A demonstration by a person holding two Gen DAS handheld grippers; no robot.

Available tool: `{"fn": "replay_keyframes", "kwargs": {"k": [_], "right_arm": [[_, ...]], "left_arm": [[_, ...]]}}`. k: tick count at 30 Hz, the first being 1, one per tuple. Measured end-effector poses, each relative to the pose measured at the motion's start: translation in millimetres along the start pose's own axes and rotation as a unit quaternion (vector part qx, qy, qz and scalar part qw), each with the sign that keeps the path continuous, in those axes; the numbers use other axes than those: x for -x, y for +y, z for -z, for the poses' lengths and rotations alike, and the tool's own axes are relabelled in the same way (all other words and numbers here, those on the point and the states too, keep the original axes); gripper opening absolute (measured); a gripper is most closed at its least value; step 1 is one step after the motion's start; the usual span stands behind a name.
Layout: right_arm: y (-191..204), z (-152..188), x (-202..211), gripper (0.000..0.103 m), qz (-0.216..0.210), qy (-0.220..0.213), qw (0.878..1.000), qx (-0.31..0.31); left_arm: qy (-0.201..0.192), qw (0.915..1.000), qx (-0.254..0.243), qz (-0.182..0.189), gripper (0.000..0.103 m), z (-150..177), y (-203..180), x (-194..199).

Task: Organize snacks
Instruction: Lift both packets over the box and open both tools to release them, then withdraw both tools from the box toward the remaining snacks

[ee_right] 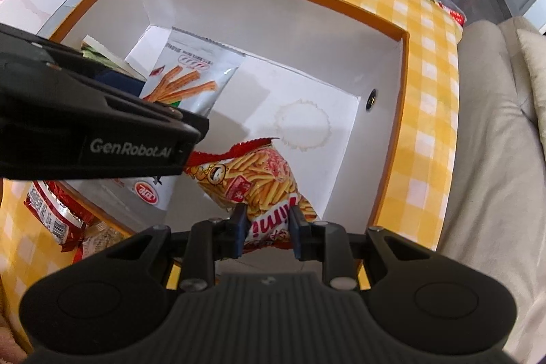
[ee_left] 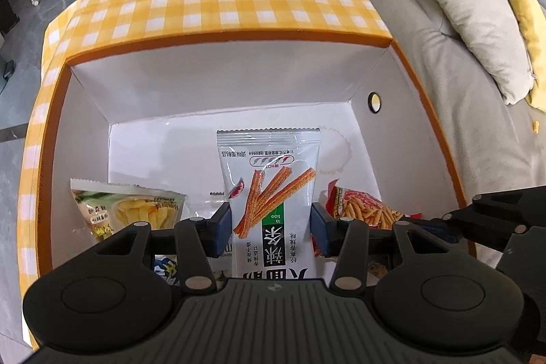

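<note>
left gripper point(ee_left: 269, 224): our fingers pinching the white spicy-strip bag point(ee_left: 269, 179)
right gripper point(ee_right: 268, 229): we've pinched the red fries bag point(ee_right: 256, 183)
both: over the checkered box point(ee_left: 218, 2)

I see glossy plastic snack packets point(ee_left: 269, 190) point(ee_right: 254, 183) in a smooth, matt white card box point(ee_left: 218, 81), by checked cloth point(ee_left: 218, 2).

White spicy-strip packet's point(ee_left: 269, 193) lower end behind left gripper's point(ee_left: 269, 224) body.
</note>
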State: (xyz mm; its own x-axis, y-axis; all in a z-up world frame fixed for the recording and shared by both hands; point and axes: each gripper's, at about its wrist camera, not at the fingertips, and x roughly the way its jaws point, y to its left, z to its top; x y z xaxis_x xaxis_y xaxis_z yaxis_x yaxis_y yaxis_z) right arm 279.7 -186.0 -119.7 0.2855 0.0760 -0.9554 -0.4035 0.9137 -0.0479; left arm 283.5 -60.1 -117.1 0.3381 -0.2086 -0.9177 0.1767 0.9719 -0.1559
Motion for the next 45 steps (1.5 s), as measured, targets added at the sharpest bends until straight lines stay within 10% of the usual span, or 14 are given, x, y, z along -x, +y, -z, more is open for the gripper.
{"fn": "replay_keyframes", "kwargs": {"k": [12, 24, 45], "right_arm": [[-7, -6, -7, 0.025, -0.008, 0.028, 1.000, -0.008], [-3, -10, 18, 0.049, -0.011, 0.011, 1.000, -0.014], [36, 56, 136, 0.060, 0.017, -0.205, 0.969, -0.138]], "left_arm": [[0.006, 0.9999, 0.004, -0.012, 0.064, 7, 3, 5], [-0.035, 0.9988, -0.002, -0.033, 0.070, 7, 2, 44], [-0.236, 0.9700, -0.015, -0.057, 0.070, 86, -1, 179]]}}
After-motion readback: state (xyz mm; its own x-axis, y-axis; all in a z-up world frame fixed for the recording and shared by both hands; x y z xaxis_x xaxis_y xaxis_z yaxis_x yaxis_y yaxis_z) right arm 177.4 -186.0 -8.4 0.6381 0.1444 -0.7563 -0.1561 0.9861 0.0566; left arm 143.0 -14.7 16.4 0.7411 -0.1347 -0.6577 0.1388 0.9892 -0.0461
